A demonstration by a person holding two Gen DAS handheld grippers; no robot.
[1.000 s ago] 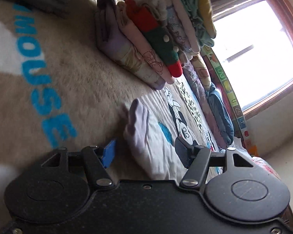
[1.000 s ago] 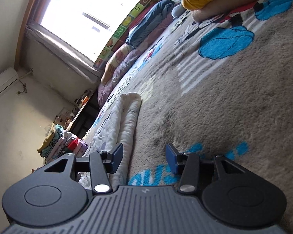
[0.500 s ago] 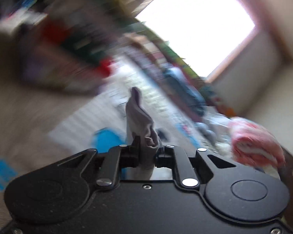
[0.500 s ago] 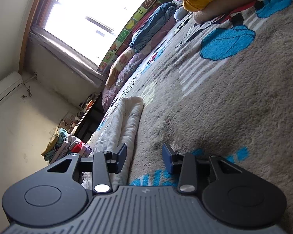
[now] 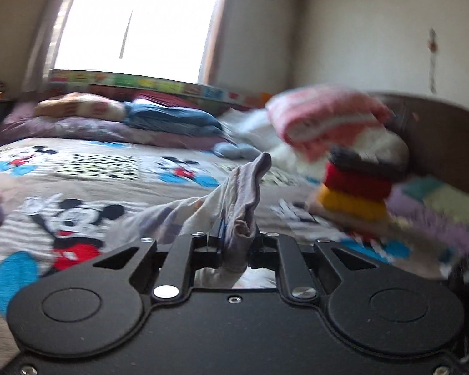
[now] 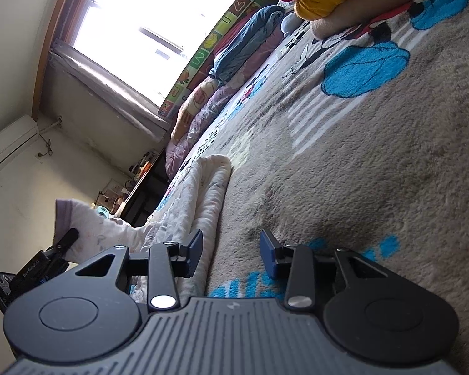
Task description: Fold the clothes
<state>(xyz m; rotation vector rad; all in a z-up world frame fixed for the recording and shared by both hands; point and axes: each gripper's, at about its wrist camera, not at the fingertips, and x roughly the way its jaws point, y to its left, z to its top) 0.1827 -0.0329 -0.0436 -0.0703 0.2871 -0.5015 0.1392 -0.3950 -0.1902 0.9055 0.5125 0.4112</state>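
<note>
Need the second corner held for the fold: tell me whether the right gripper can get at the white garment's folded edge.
Probably yes. The right gripper is open and empty, the garment lies just beside its finger on the blanket, nothing between.

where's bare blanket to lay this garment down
Free: the tan blanket ahead of the right tool, between the rolled white garment and the blue lettering. Also the Mickey print left of the held garment. Crowded: the clothes stack by the headboard.
</note>
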